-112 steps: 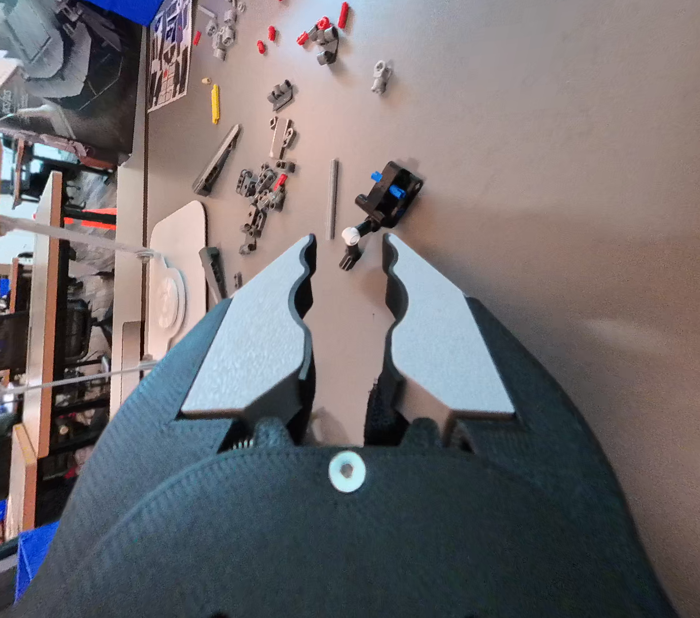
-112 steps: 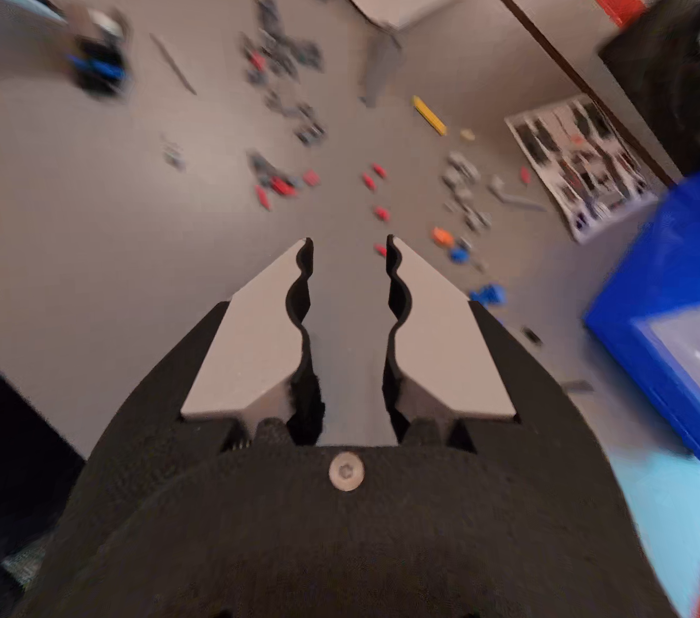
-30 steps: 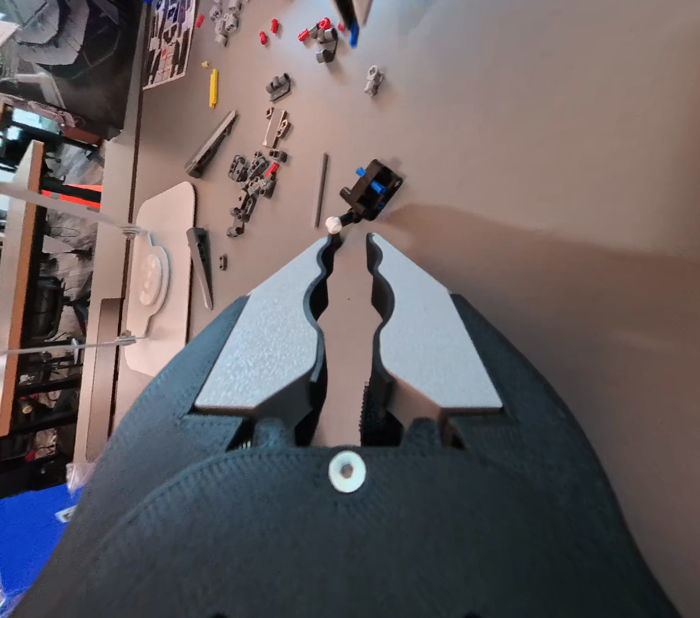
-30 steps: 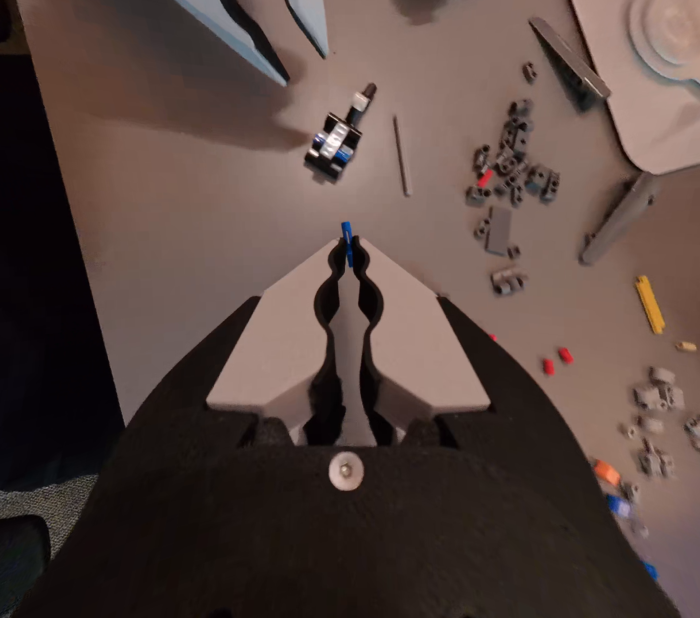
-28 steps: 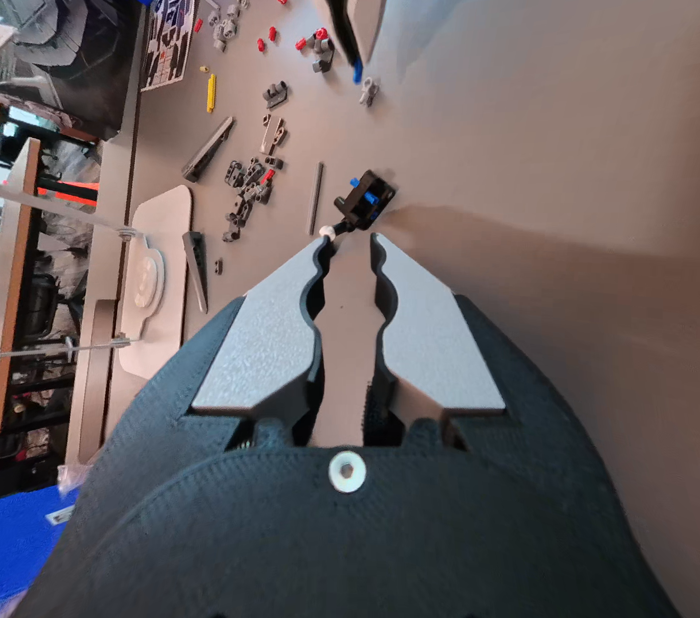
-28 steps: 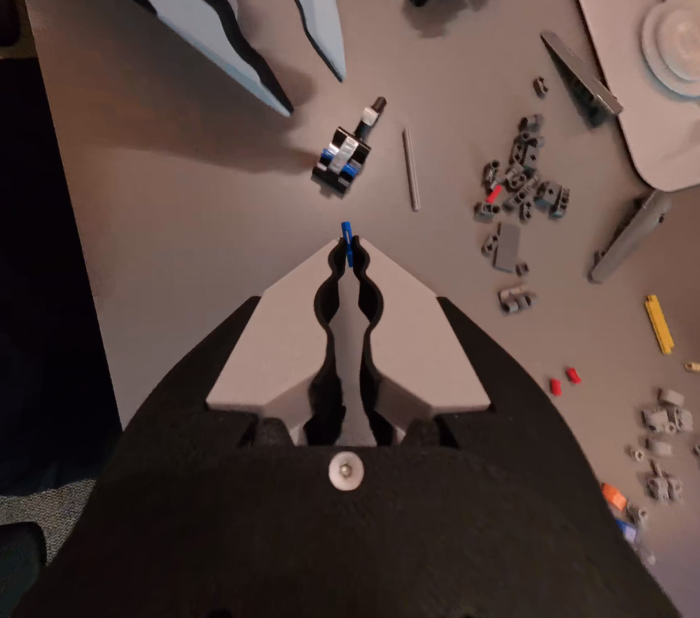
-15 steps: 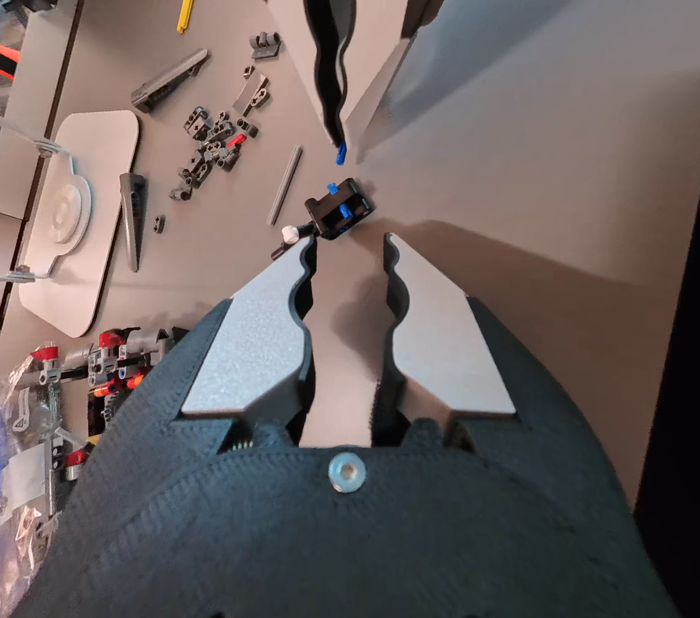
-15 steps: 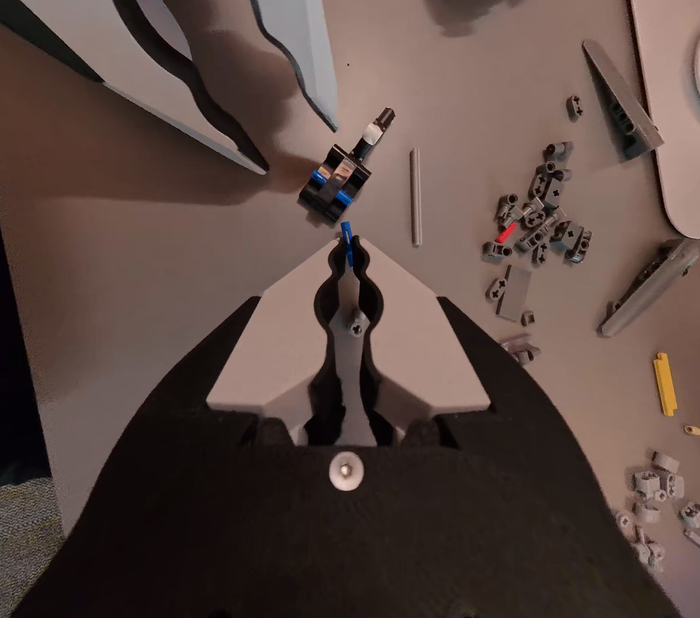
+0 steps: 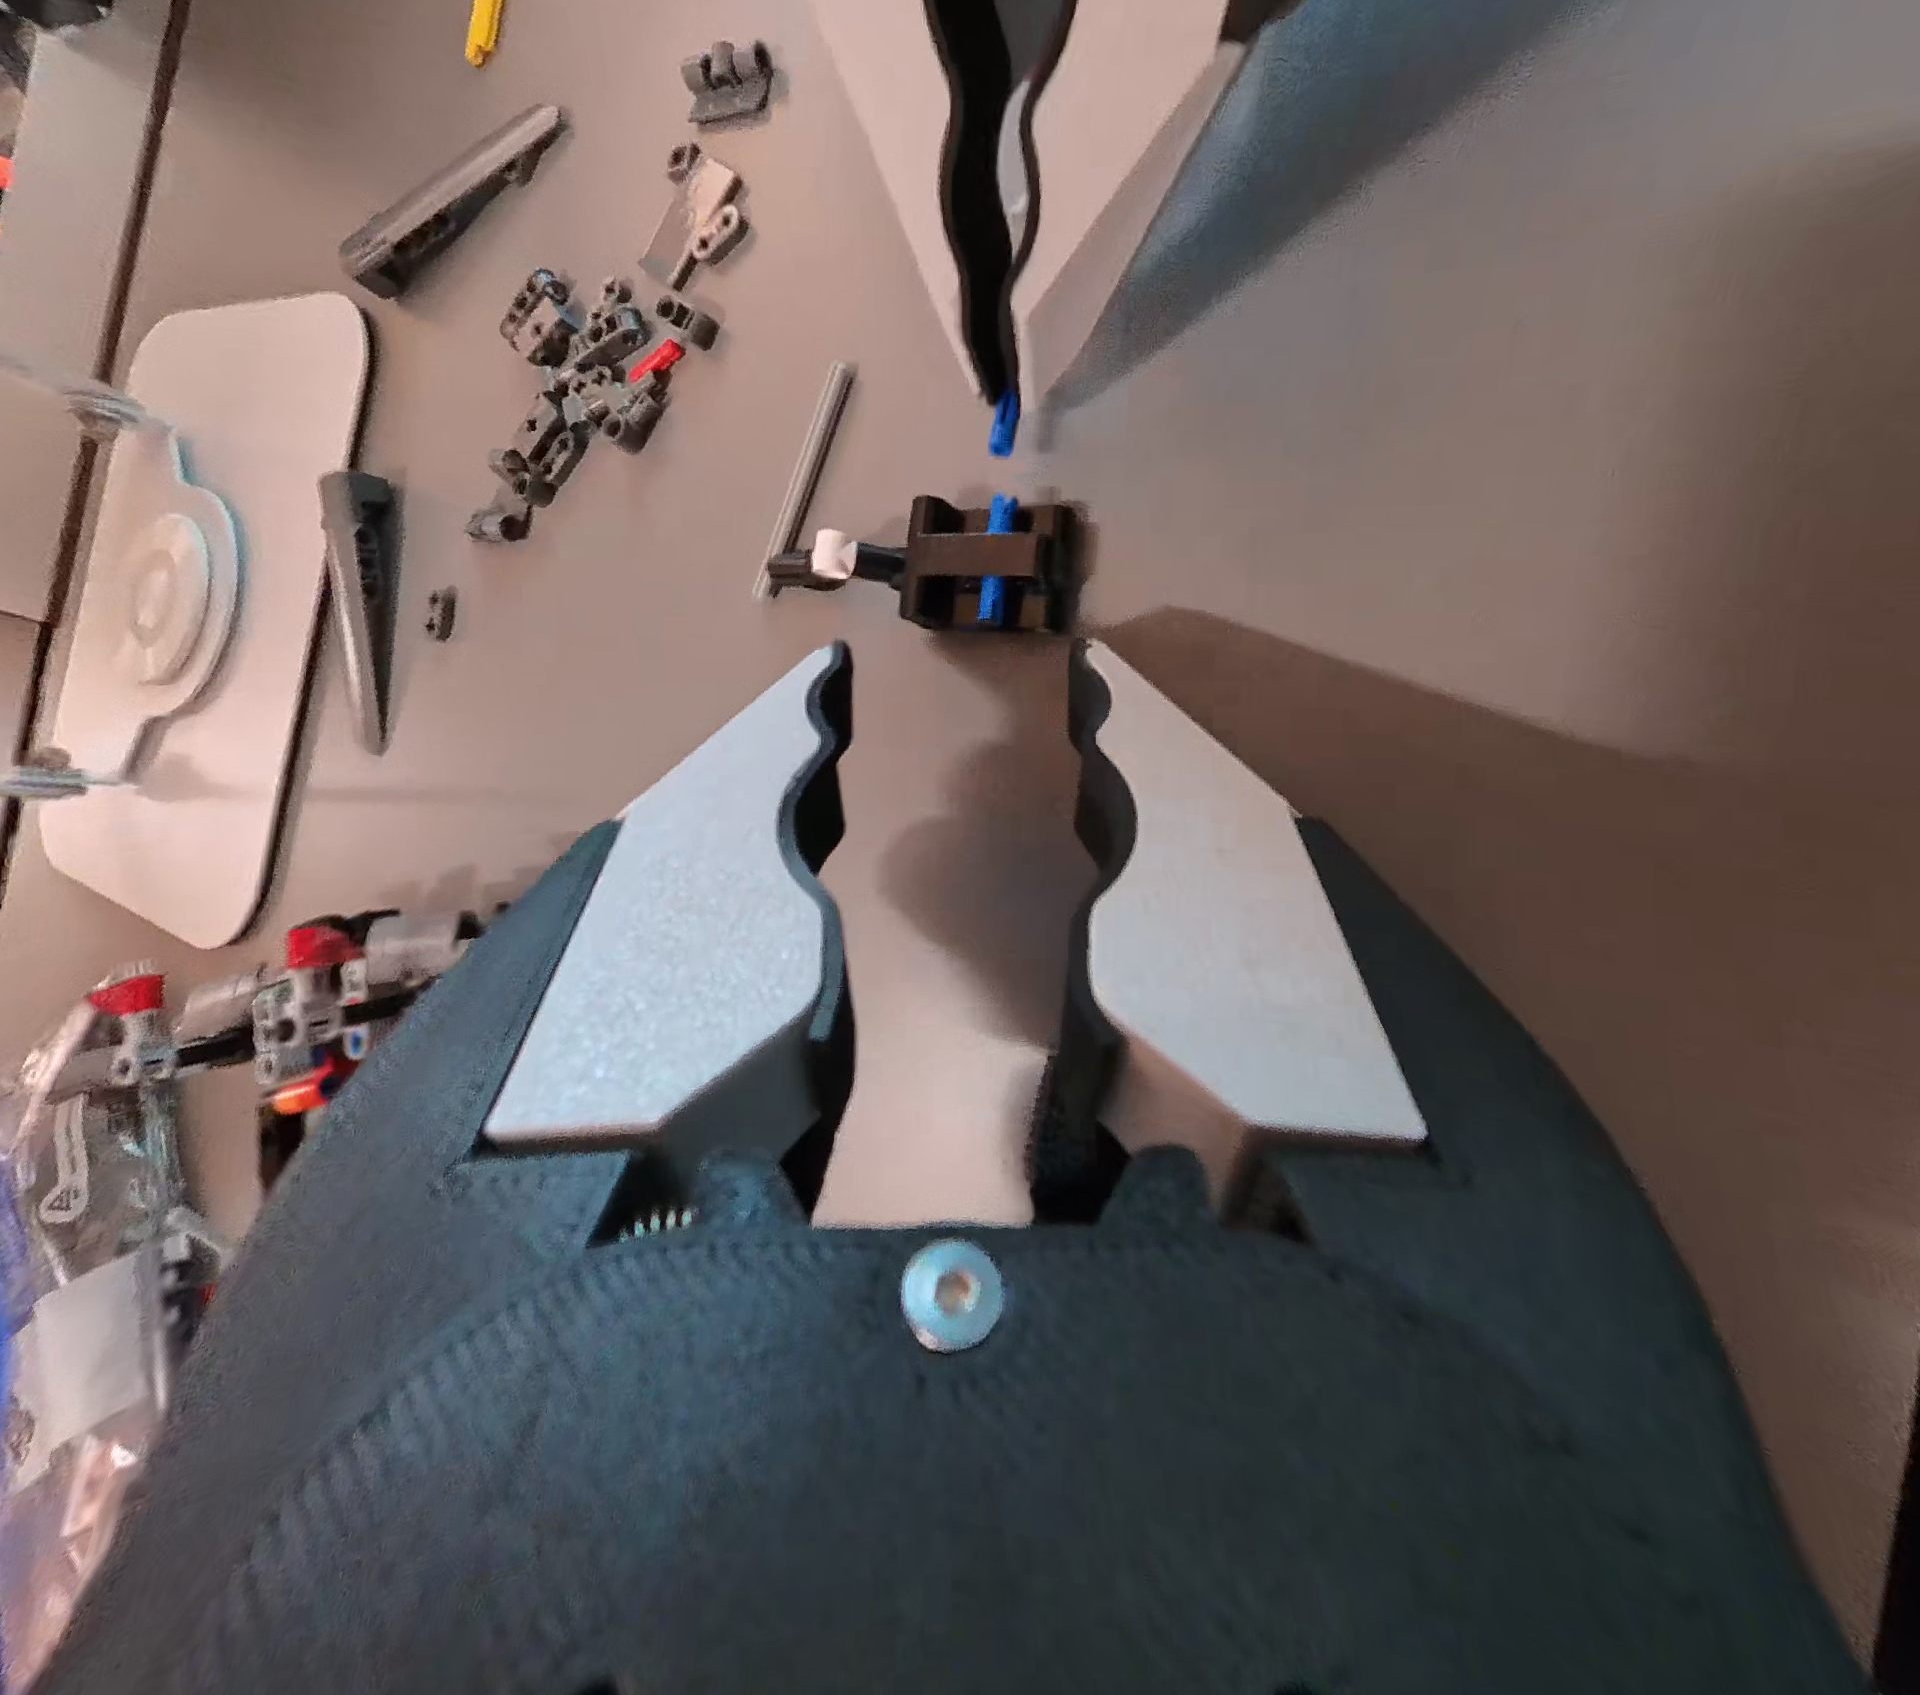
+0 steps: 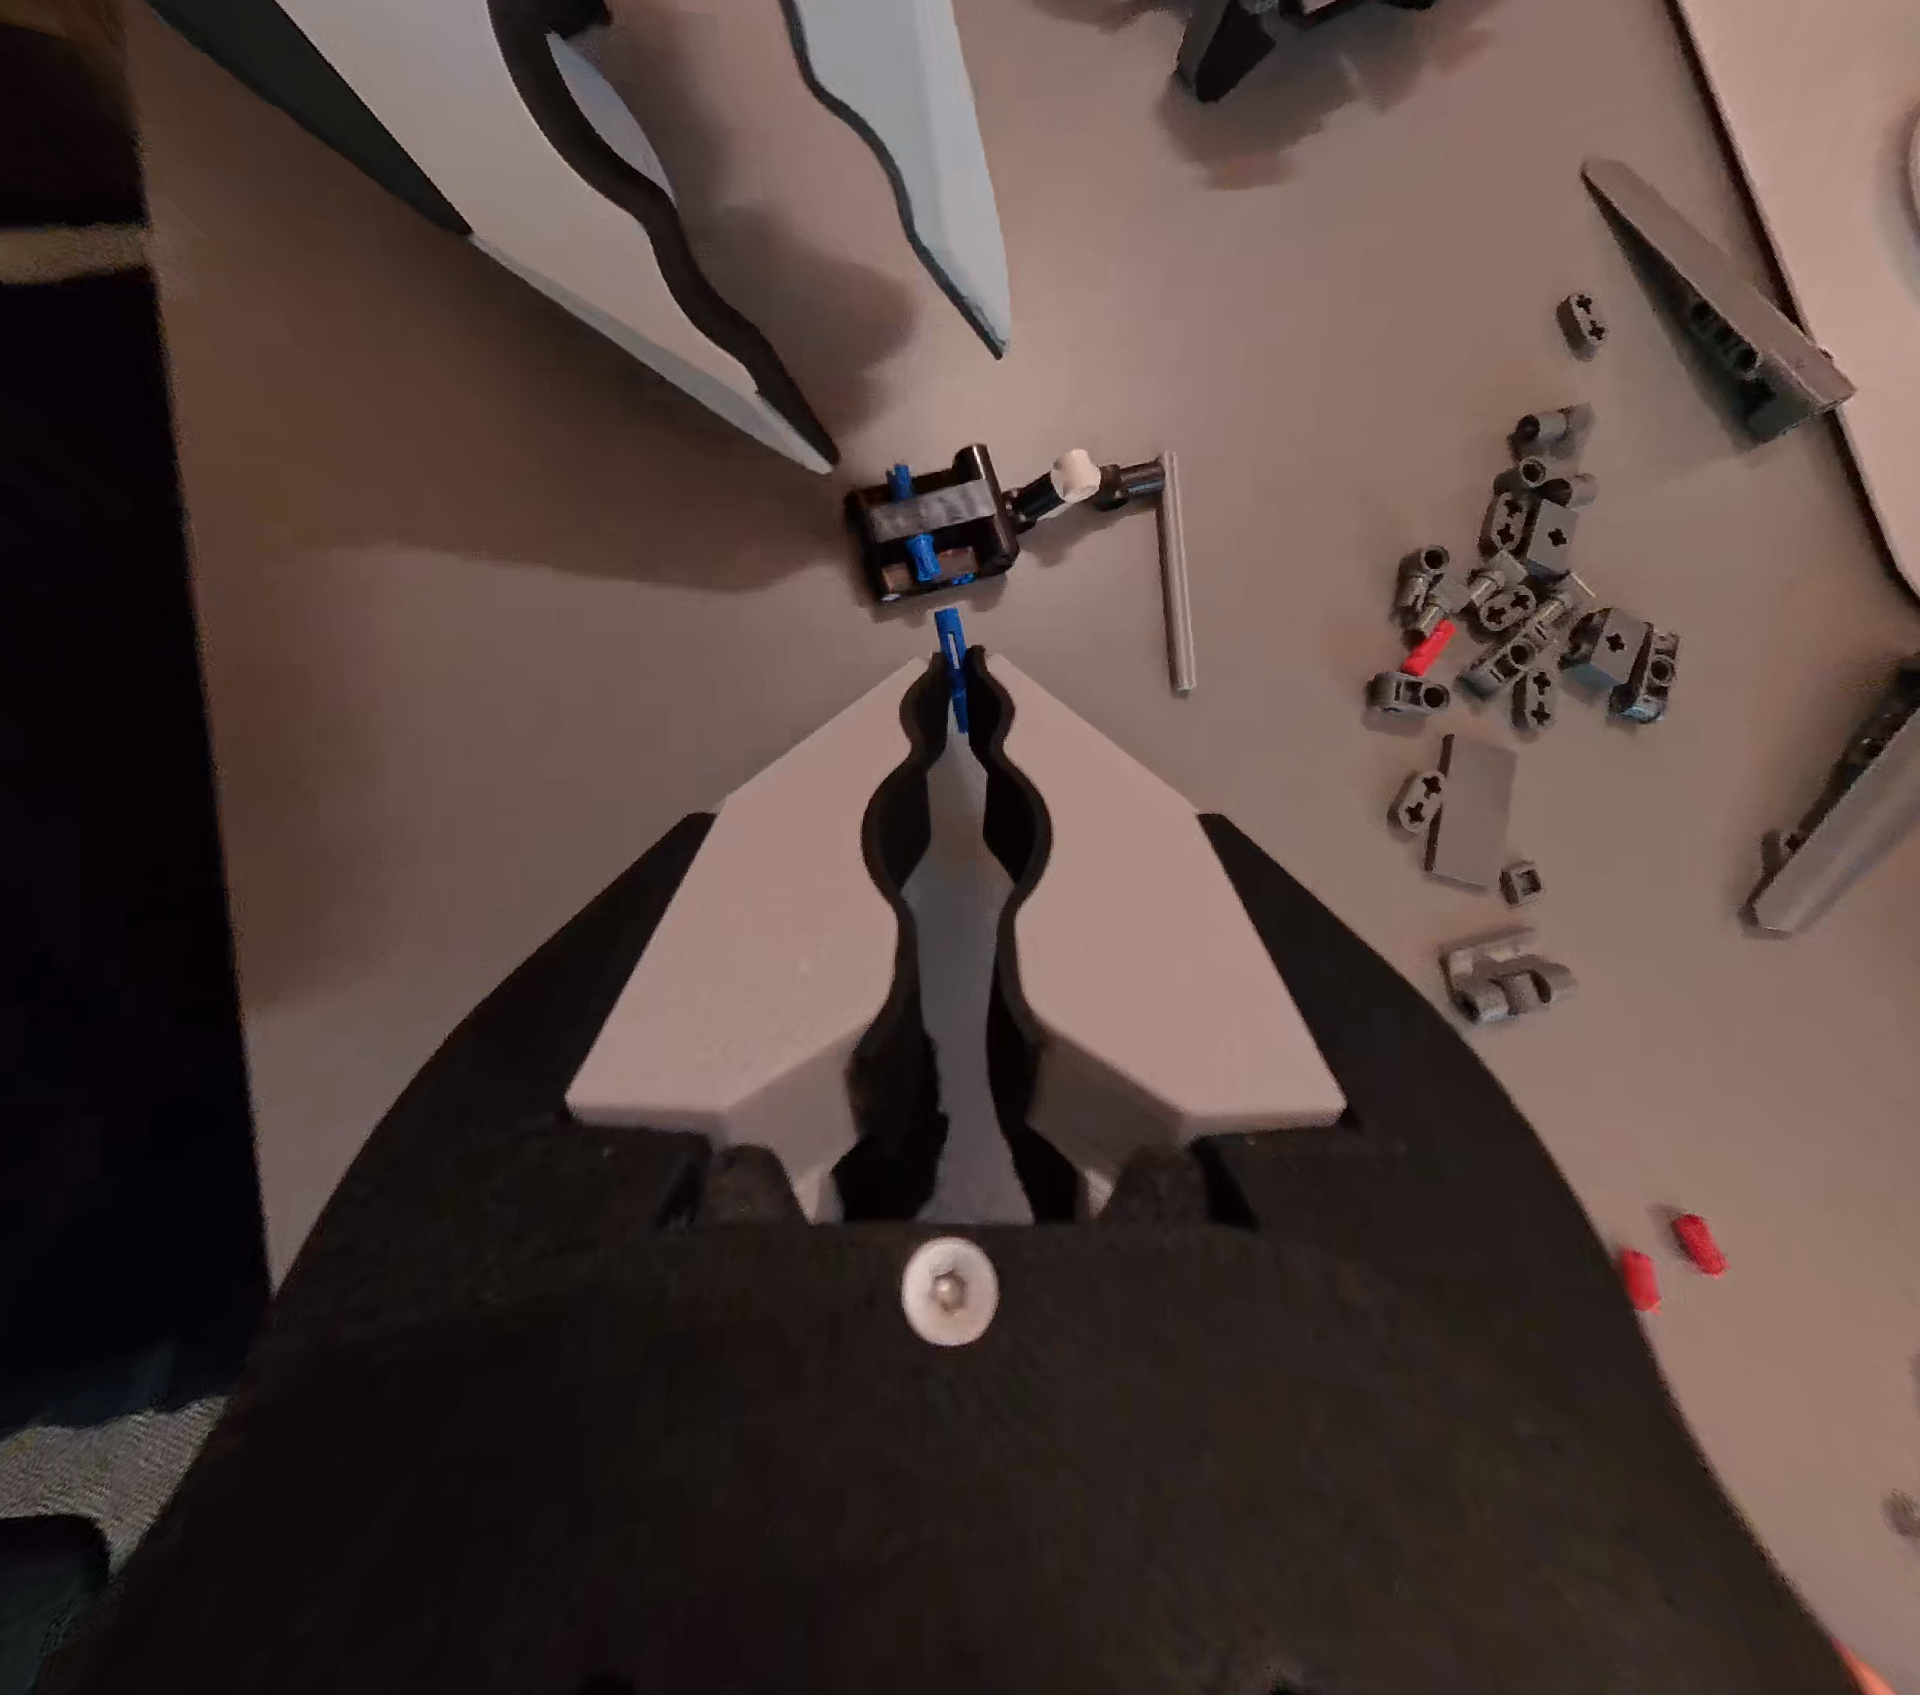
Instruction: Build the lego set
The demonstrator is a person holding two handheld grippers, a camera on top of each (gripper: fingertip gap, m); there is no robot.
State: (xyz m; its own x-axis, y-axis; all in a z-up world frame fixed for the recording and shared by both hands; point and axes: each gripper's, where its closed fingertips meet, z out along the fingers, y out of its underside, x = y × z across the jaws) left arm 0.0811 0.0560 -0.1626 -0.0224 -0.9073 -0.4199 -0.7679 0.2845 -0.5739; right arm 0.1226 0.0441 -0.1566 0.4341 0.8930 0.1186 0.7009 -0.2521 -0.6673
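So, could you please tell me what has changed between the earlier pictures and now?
The right gripper, open and bare at first, took hold of a small blue plastic pin and carried it up to the black brick assembly. The left gripper closed in on that assembly, jaws open. The loose grey bricks stayed put.

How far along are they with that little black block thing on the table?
Done: the small black assembly already carries a blue pin and a white-tipped shaft. In hand: the right gripper pinches another blue pin just short of it, while the left gripper hovers open on the opposite side. Left: loose grey connectors and a grey axle lie unused.
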